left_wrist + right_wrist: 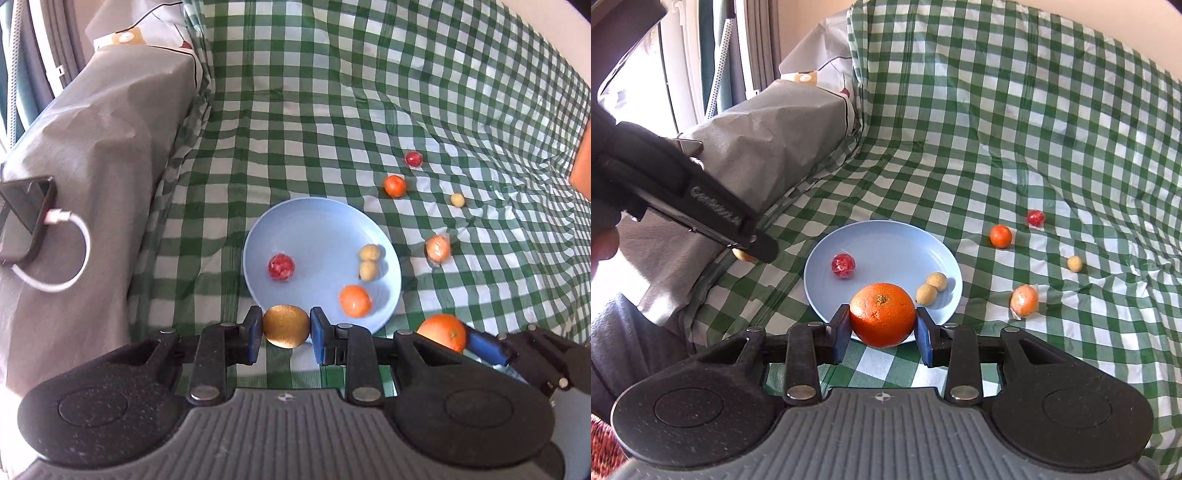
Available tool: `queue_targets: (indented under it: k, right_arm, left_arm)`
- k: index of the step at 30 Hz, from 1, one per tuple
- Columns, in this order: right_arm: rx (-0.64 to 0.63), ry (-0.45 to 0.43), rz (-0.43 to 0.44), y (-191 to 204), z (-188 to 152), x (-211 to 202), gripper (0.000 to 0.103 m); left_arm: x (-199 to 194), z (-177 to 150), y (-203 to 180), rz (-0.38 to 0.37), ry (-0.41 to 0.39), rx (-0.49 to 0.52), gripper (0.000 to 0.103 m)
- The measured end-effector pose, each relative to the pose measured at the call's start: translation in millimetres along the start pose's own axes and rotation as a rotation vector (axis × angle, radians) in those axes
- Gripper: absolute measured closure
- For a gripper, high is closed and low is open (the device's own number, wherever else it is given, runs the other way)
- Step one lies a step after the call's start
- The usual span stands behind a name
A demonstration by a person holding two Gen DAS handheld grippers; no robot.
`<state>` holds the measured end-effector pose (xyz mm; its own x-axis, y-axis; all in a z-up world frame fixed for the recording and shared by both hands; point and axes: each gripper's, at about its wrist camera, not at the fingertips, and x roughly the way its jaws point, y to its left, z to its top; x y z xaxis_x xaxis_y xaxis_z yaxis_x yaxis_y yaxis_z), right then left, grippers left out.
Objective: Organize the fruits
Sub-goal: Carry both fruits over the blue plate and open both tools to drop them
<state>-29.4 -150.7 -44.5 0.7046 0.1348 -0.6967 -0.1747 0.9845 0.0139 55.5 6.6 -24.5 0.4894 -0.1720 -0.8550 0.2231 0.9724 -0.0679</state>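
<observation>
My left gripper (286,328) is shut on a golden-brown kiwi (286,317), held just in front of the near rim of a light blue plate (325,225). On the plate lie a red fruit (281,266), two small beige fruits (369,253) and a wrapped mandarin (355,301). My right gripper (882,321) is shut on a large orange (882,310) over the near edge of the plate (886,240). Loose on the cloth to the right are a mandarin (1000,236), a red fruit (1035,217), a beige fruit (1074,263) and a wrapped mandarin (1024,300).
A green checked cloth (332,92) covers the surface and rises at the back. A grey-covered block (110,147) stands at the left, with a phone (26,218) and its white cable on it. A hand (602,247) holds the left gripper.
</observation>
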Motion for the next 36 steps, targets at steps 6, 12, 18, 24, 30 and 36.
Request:
queue_targets:
  k: [6,12,18,24,30,36]
  right_arm:
    - [0.008,0.032,0.005,-4.8,7.5,33.5,0.065]
    - [0.009,0.072,0.000,-9.7,12.6,71.1,0.065]
    - [0.003,0.106,-0.008,-11.9,18.4,103.0,0.065]
    - [-0.015,0.154,-0.011,-10.7,19.4,127.9,0.065]
    - [-0.035,0.178,-0.027,-9.9,21.2,138.4,0.063]
    - [-0.038,0.122,-0.045,-11.1,29.3,99.7,0.017]
  left_arm:
    - [30.3,22.0,-0.1,0.019,0.005,-0.002,0.073]
    - [64.1,35.5,2.9,0.048,0.020,0.012,0.073]
    - [97.5,45.8,4.3,0.069,0.047,0.025,0.073]
    - [122.3,48.0,3.5,0.093,0.078,0.044,0.073]
    - [122.4,50.4,3.4,0.116,0.080,0.039,0.011]
    - [69.8,39.9,5.8,0.140,0.010,0.043,0.000]
